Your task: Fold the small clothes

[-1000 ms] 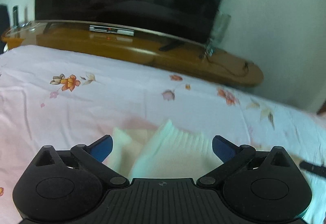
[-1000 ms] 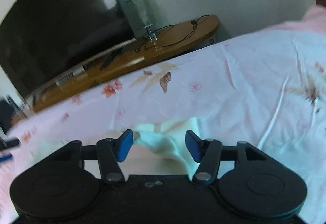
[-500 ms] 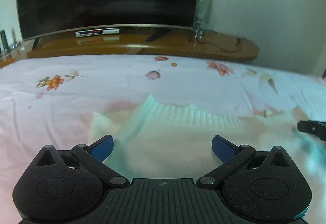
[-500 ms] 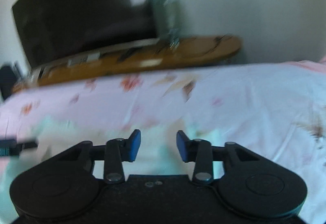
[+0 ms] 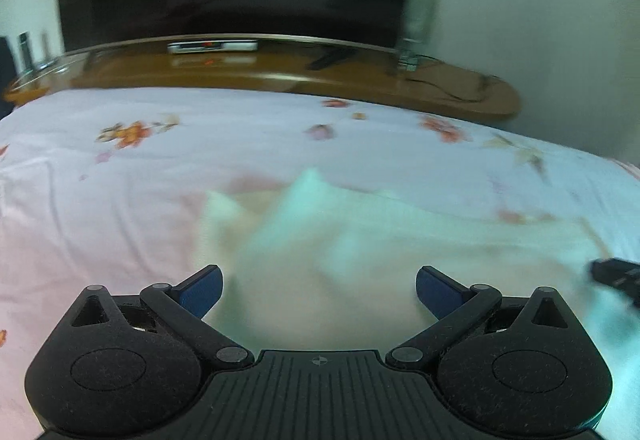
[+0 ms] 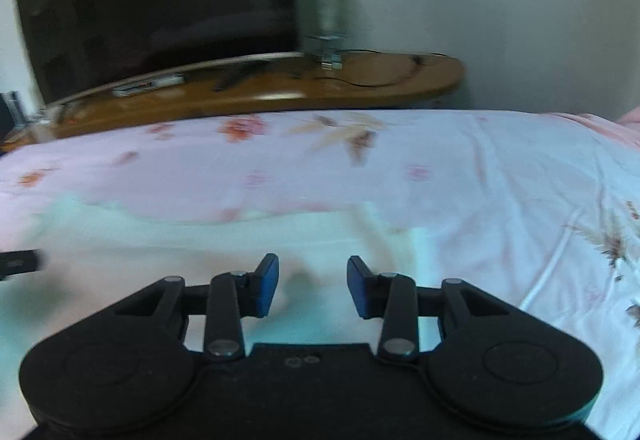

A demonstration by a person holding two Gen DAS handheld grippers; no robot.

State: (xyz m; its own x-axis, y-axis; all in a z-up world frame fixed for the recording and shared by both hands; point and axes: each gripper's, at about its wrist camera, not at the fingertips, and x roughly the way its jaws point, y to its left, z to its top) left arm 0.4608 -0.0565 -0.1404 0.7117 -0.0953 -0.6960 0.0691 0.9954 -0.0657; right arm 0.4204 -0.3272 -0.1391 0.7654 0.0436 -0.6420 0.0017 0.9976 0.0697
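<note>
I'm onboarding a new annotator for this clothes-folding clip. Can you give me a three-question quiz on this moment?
1. True or false: the pale cream knitted garment lies on the pink floral bedsheet.
2. Which gripper's jaws stand wider apart: A) left gripper, B) right gripper?
3. Fill in: beyond the bed, the dark flat television screen stands on a ____ cabinet.

Key
1. True; it is spread in front of both grippers, though blurred.
2. A; neither pair of blue pads visibly presses cloth.
3. Wooden: the brown wooden cabinet with a curved edge.
</note>
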